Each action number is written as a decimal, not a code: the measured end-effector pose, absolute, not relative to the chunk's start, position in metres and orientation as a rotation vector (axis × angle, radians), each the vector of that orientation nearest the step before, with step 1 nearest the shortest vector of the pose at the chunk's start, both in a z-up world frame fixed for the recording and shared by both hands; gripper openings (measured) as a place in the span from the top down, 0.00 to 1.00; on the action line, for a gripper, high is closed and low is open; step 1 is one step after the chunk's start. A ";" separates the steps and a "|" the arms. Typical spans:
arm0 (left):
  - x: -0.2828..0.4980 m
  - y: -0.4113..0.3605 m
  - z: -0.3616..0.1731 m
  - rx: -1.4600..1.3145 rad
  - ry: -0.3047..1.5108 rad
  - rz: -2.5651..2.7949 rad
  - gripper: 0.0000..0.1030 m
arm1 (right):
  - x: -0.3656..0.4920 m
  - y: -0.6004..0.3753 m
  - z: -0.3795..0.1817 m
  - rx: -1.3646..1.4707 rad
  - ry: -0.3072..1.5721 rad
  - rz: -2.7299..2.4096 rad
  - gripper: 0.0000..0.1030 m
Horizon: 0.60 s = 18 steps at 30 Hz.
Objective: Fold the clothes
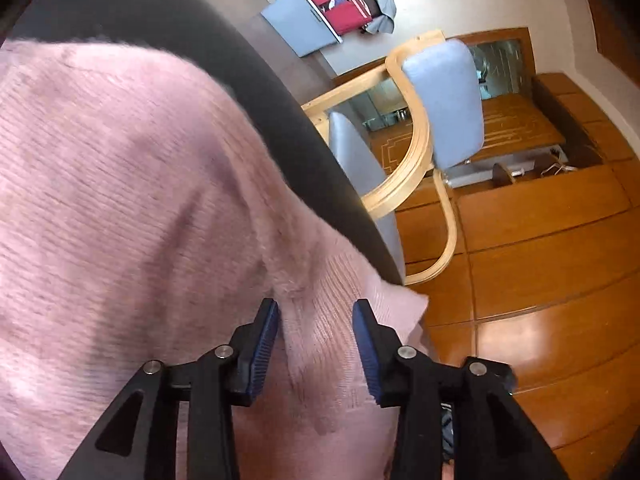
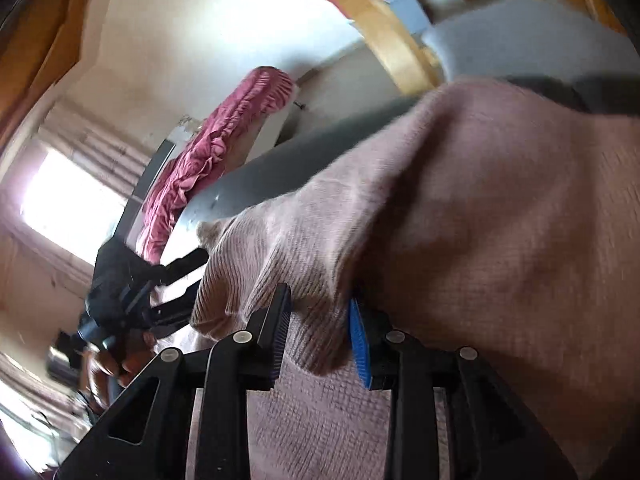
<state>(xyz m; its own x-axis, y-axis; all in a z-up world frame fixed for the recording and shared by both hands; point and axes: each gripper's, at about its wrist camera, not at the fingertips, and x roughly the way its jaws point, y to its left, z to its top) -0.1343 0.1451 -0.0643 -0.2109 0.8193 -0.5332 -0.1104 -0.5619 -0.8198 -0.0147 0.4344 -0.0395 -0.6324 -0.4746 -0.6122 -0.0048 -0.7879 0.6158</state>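
Observation:
A pink knitted sweater (image 1: 120,180) lies spread over a dark round table (image 1: 280,100). In the left wrist view my left gripper (image 1: 316,316) stands open at the garment's ribbed hem corner, which hangs over the table edge; the cloth lies loose between the blue pads (image 1: 362,320). In the right wrist view the sweater (image 2: 500,200) fills the right half. My right gripper (image 2: 320,308) is open, with a bunched ribbed fold resting between its pads (image 2: 286,308) and partly covering the right one. The left gripper (image 2: 132,292), held in a hand, shows at the far left.
A wooden armchair with blue cushions (image 1: 440,100) stands just beyond the table on the wooden floor (image 1: 540,260). A red bag (image 1: 340,4) and grey cloth sit by the far wall. A crumpled red cloth (image 2: 208,152) drapes over furniture near the bright window (image 2: 72,208).

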 end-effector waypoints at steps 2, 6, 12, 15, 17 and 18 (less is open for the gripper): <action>-0.130 0.148 -0.061 -1.358 -0.803 1.880 0.65 | -0.013 0.430 -0.039 1.167 -0.796 -2.493 0.91; -0.131 0.140 -0.064 -1.354 -0.764 1.875 0.95 | -0.005 0.444 -0.045 1.138 -0.876 -2.439 0.93; -0.143 0.110 -0.055 -1.330 -0.820 1.771 0.96 | 0.009 0.459 -0.035 1.043 -0.979 -2.360 0.94; -0.140 0.097 -0.045 -1.308 -0.811 1.759 1.00 | 0.009 0.455 -0.033 1.067 -0.963 -2.328 0.94; -0.137 0.095 -0.045 -1.317 -0.770 1.802 1.00 | 0.006 0.452 -0.037 1.099 -0.953 -2.312 0.94; -0.136 0.096 -0.047 -1.325 -0.747 1.825 0.98 | 0.004 0.451 -0.041 1.125 -0.951 -2.314 0.94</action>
